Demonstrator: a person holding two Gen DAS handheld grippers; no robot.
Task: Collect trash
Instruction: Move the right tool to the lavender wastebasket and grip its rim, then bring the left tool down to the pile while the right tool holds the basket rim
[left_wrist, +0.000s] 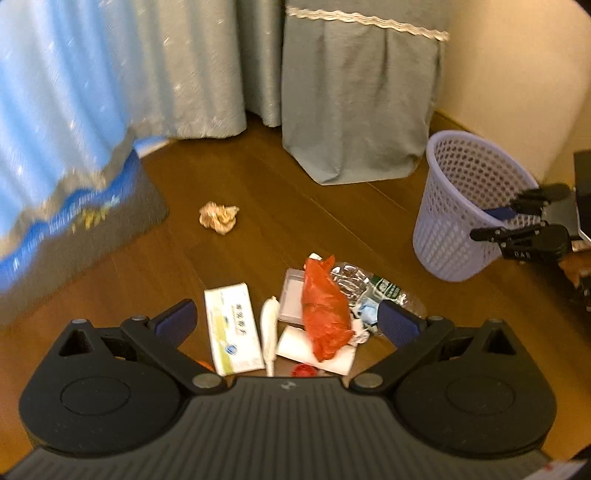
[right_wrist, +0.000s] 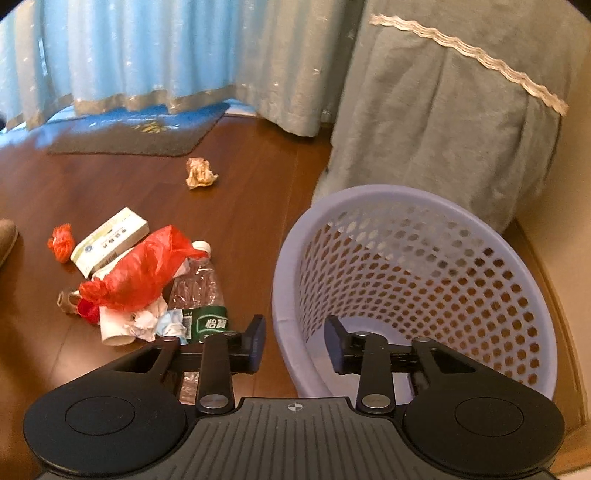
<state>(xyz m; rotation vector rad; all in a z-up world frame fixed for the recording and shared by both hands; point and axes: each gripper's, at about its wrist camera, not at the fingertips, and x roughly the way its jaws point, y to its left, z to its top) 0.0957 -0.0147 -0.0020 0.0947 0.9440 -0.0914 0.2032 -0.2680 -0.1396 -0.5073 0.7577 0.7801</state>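
— What does your left-hand black plastic two-finger gripper (left_wrist: 286, 325) look like?
— Ribbed grey housing, two round black side discs, silver pivot screws, blue ribbed finger pads (left_wrist: 176, 320), a small white mark at centre.
— And your right-hand black two-finger gripper (right_wrist: 295, 345)?
— The same build, with a white crosshair mark and dark flat pads (right_wrist: 258, 341).

Basket (right_wrist: 424, 266) mouth open; floor (right_wrist: 251, 206) btwn seems clear.

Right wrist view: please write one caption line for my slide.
Open right gripper at the rim of an empty lavender basket, with a trash pile on the wooden floor beside it.
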